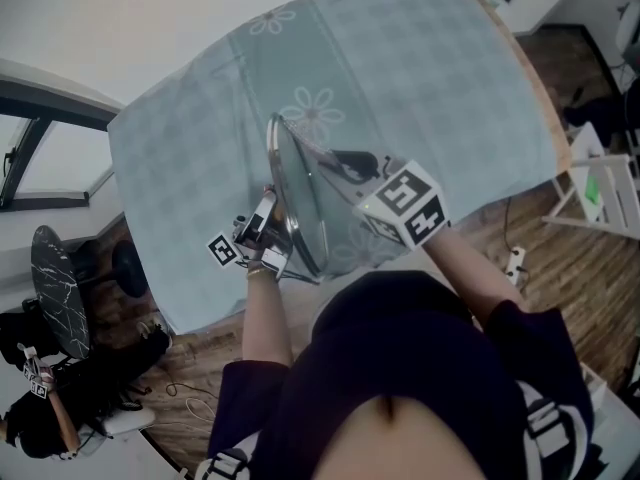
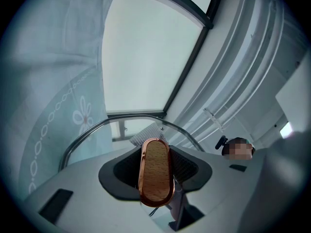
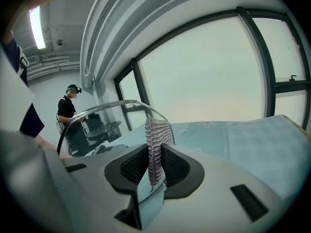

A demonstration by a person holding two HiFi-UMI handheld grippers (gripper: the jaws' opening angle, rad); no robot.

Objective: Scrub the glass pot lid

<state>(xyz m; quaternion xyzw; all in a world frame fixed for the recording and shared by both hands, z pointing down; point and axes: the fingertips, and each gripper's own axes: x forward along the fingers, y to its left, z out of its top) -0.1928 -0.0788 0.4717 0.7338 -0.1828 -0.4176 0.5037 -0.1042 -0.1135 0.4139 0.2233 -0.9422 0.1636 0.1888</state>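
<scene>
The glass pot lid [image 1: 300,203] is held up on its edge above the desk [image 1: 420,78], near the desk's side closest to the person, and it tilts a little. The desk is covered by a pale blue cloth [image 1: 200,148] with a flower pattern.

The left gripper [image 1: 262,233] holds the lid from the left. Its fingers are closed on either side of the lid's handle [image 2: 155,174], an oval of pale wood with a copper-coloured band round it. In the left gripper view the lid's metal rim arches over the fingers.

The right gripper [image 1: 345,160] is on the other face of the lid, and its tip shows through the glass in the head view. Its fingers are clamped on a grey metal-mesh scrubber [image 3: 156,140], which stands upright between them and sticks out above them. The scrubber's top sits just beside the lid's rim in the right gripper view, and through the glass it appears close behind the handle. Whether the mesh actually touches the glass cannot be told.
</scene>
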